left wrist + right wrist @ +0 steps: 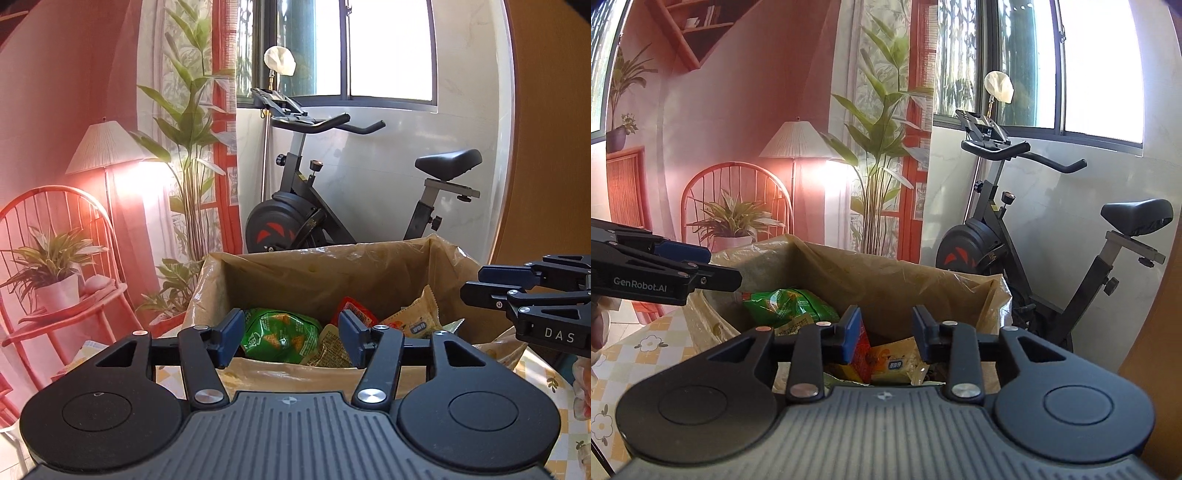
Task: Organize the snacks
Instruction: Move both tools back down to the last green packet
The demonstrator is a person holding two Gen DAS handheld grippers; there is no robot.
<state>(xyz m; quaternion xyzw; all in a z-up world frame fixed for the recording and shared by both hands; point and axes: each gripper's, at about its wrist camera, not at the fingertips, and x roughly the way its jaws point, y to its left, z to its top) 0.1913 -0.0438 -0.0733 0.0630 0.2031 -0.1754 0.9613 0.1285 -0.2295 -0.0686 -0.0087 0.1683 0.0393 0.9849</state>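
The left gripper (288,338) hangs with jaws apart and empty above the near rim of the plastic-lined box (317,266). Inside lies the green snack bag (280,334), puffy and light, crinkly and probably slippery; I'd pinch its sealed edge. Red and yellow packets (886,360) sit rightward beneath the right gripper (886,336), likewise spread, holding nothing.

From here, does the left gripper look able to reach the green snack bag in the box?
Probably yes. The left gripper is open and empty just above the box's near rim, and the green snack bag lies uncovered right ahead of it, on top.
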